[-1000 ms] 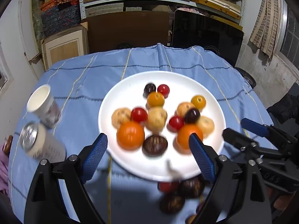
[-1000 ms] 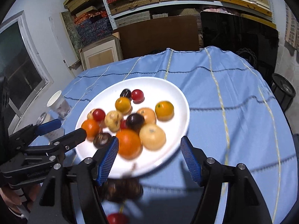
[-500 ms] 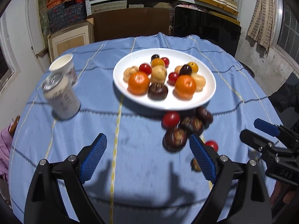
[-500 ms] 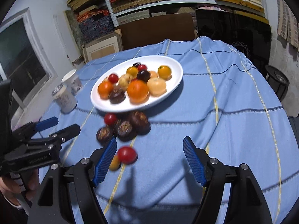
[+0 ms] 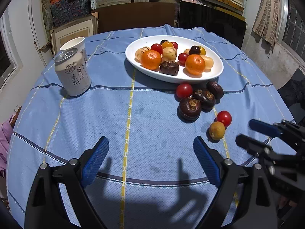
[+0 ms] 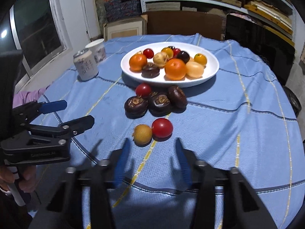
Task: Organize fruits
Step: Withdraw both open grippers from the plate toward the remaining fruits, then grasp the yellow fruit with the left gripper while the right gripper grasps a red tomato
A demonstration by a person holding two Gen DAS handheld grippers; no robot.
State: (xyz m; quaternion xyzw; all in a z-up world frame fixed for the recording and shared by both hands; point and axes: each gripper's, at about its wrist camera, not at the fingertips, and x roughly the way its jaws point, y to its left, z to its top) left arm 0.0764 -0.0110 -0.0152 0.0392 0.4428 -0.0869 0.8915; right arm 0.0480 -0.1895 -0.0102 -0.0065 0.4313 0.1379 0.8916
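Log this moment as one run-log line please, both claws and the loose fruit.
left claw: open, empty | right claw: just closing, nothing between | loose red tomato, yellow fruit: on cloth ahead of right claw | plate: filled

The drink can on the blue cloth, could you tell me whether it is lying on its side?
No, the drink can stands upright on the blue cloth, its pull-tab top facing up, just in front of the paper cup.

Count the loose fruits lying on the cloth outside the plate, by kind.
Red cherry tomatoes: 2
Dark brown fruits: 3
Small yellow-brown fruit: 1
Total: 6
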